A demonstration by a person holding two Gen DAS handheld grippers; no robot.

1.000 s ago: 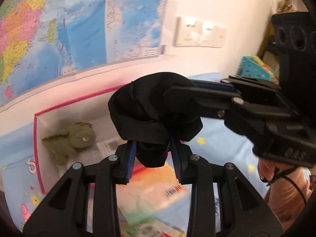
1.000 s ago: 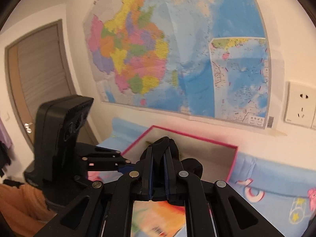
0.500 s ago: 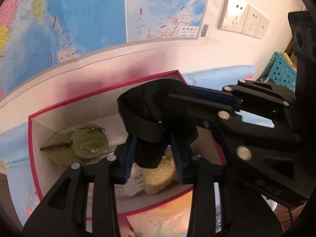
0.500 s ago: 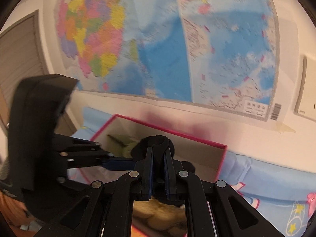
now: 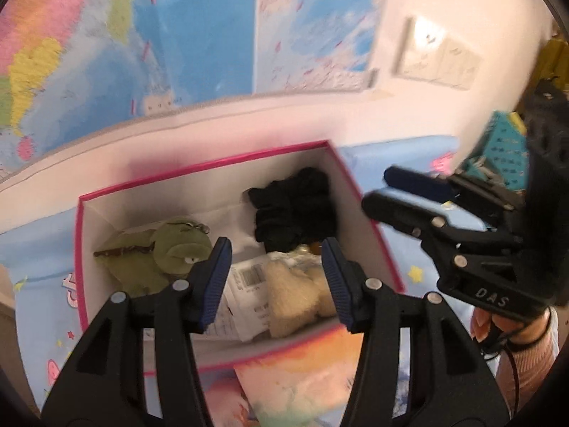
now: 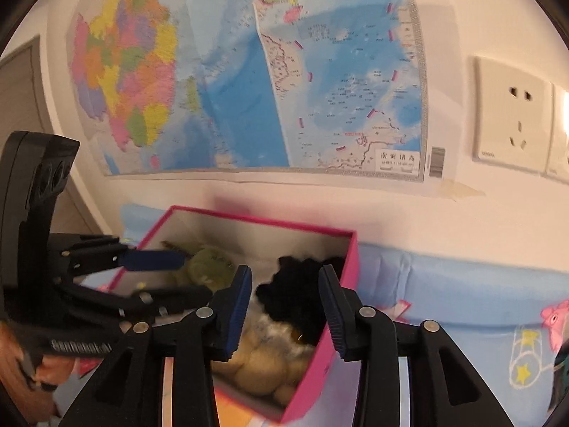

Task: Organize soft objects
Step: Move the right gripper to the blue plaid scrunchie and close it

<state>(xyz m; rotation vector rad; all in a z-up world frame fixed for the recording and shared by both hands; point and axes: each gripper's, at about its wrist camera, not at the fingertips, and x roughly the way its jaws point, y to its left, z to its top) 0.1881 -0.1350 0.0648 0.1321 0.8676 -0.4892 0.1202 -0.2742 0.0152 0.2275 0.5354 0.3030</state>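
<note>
Item: my left claw [image 5: 275, 281], jaws opening, blue pads apart, nothing between them; it hangs over the near edge of the pink-rimmed box [image 5: 199, 169].

Item: my right claw [image 6: 286, 306], jaws likewise opening, empty, above the box's near right corner [image 6: 350, 259]. Its body reads "DAS" in the left view; the left claw's body carries white lettering in the right view, too blurred to read in full.

Item: cream plush toy [image 5: 291, 291], inside the box at its near wall.

Item: white paper with a barcode [image 5: 249, 275], in the box, just left of the cream toy.

Item: green plush toy [image 5: 160, 252], in the box's left half.

Item: black soft bundle [image 5: 295, 213], lying loose in the box's far right corner, touched by neither claw.

Item: wall map [image 6: 249, 71], on the wall behind the box; boxed Chinese title and a barcode at its lower right corner.

Item: white wall socket [image 6: 512, 114], right of the map.
</note>
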